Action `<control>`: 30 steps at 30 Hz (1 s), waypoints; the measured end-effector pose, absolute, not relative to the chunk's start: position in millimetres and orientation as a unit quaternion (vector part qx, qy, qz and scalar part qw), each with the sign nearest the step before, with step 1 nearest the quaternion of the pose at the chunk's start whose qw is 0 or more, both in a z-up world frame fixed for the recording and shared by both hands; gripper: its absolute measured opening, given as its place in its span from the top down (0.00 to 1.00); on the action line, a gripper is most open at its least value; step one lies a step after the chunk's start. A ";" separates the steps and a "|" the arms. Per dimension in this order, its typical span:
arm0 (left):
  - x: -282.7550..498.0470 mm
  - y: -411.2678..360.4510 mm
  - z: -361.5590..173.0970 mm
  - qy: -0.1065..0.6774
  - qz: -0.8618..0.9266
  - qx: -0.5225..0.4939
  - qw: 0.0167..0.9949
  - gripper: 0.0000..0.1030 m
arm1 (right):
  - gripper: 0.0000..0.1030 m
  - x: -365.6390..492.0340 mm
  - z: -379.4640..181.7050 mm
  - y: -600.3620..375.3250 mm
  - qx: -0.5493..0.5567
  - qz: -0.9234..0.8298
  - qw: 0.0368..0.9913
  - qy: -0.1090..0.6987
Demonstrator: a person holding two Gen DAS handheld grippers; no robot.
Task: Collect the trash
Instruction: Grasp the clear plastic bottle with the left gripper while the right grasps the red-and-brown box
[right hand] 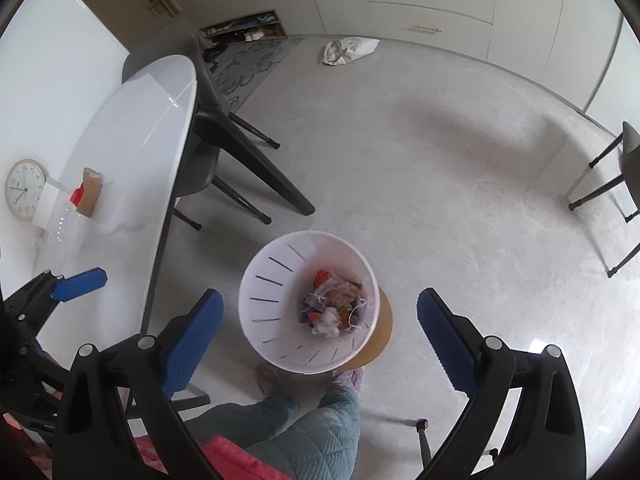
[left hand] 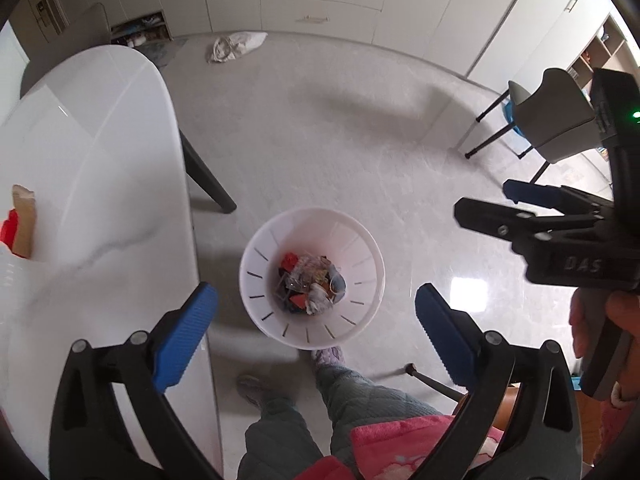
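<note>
The round white plastic bin with slotted walls (left hand: 256, 276) stands upright on the pale floor, mouth upward, just beside the white oval table (left hand: 100, 140); mixed crumpled trash (left hand: 310, 286) lies at its bottom. The left gripper (left hand: 316, 332) and the right gripper (right hand: 320, 328) both hang above it, jaws wide apart, holding nothing. Only the right wrist view shows a round white wall clock (right hand: 24, 190) on the table.

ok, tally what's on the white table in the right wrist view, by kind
Wall clock: 1
Brown packet: 1
Red item: 1
White box: 1
Clear plastic item: 1
Total: 5
</note>
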State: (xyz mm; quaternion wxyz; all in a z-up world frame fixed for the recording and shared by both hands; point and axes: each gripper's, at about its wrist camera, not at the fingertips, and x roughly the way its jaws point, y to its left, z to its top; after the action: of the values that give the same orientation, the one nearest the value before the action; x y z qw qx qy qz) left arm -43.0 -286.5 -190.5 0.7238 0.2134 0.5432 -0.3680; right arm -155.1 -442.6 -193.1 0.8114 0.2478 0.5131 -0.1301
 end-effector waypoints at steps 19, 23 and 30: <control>51.5 -114.3 -133.5 0.487 -0.227 0.137 0.832 0.08 | 0.04 -16.3 -151.4 -299.3 0.179 -0.012 0.848 0.499; 90.7 -50.1 -132.2 0.464 -0.185 0.169 0.850 0.08 | 0.04 38.3 -146.4 -244.4 0.172 0.022 0.849 0.500; 175.2 40.2 -142.1 0.436 -0.157 0.234 0.855 0.08 | 0.04 137.1 -154.0 -172.0 0.233 0.022 0.827 0.511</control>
State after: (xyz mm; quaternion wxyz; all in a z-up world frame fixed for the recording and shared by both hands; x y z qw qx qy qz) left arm 175.2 40.2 -142.1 0.8546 0.2343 0.4359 -0.1573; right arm 137.1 -172.0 -154.0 0.8274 0.2330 0.5106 0.0218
